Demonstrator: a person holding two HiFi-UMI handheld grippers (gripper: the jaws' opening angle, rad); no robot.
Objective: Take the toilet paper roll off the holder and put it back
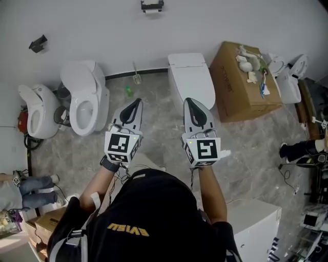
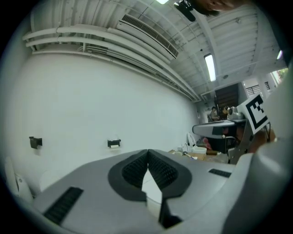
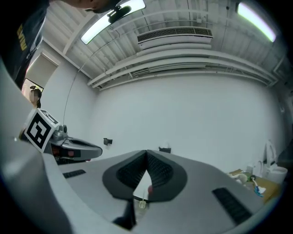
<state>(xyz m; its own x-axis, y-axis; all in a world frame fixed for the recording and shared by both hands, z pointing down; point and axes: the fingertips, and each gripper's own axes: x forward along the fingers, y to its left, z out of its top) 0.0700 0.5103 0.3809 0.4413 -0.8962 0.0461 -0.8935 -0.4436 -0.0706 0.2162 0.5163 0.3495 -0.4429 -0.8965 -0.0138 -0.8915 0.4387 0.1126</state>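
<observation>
A black toilet paper holder (image 1: 152, 6) is fixed high on the white wall, and a pale roll (image 2: 114, 146) seems to sit in it. The holder (image 3: 164, 149) looks small and far off in the right gripper view. My left gripper (image 1: 137, 101) and right gripper (image 1: 188, 101) are held side by side above the floor, well short of the wall. Both point toward the wall, and both have their jaws closed tip to tip with nothing between them. The left gripper's tip (image 2: 148, 151) and the right gripper's tip (image 3: 146, 153) show no gap.
A second black wall fitting (image 1: 38, 43) hangs to the left. An open white toilet (image 1: 87, 100) and another one (image 1: 36, 110) stand at the left. A closed toilet (image 1: 192, 79) stands ahead, and a cardboard box (image 1: 243, 84) with small items on it is at the right. A white cabinet (image 1: 253, 225) is behind me.
</observation>
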